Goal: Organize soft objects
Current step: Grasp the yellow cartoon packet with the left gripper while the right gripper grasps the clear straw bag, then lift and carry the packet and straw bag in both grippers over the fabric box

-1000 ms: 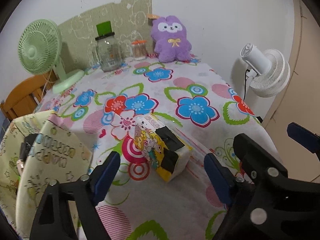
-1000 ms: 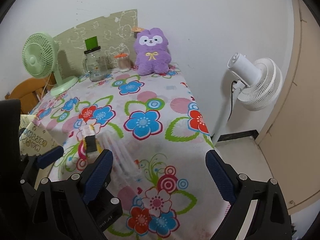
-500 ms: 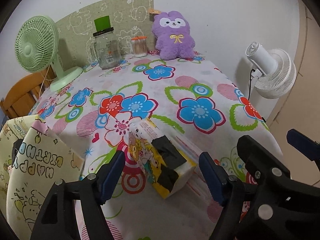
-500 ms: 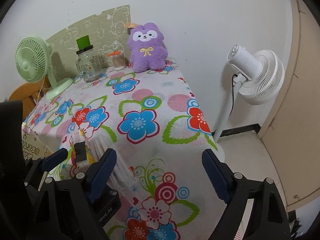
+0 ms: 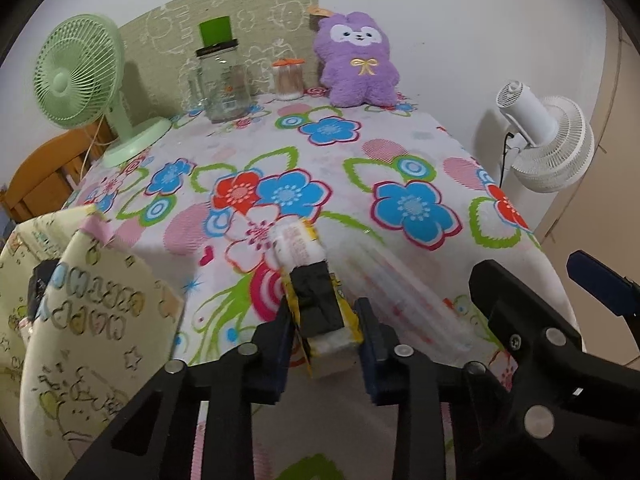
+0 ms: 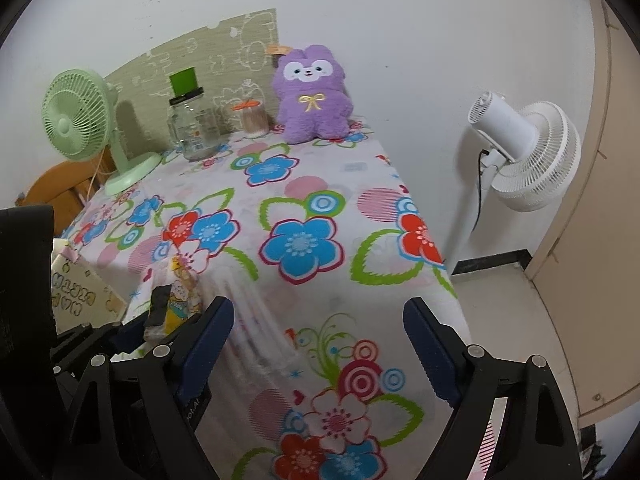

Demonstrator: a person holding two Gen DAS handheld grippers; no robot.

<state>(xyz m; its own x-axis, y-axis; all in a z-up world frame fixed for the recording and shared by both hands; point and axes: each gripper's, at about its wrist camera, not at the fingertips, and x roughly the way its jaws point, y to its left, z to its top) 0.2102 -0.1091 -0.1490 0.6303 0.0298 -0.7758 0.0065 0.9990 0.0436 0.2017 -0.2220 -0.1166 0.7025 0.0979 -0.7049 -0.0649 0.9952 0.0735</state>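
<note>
My left tongs [image 5: 326,330] are closing on the tissue pack [image 5: 316,292] now, squeezing it; my right tongs [image 6: 318,344] stay spread, empty.

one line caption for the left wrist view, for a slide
Left gripper, jaws closing on a soft tissue pack at the near edge of the floral tablecloth.

Tissue pack [image 5: 316,300] — near end hidden between left fingers [image 5: 276,344].

left wrist: close, angled down | right wrist: further right, angled down | shared: floral tablecloth [image 5: 404,152] [image 6: 304,200]
</note>
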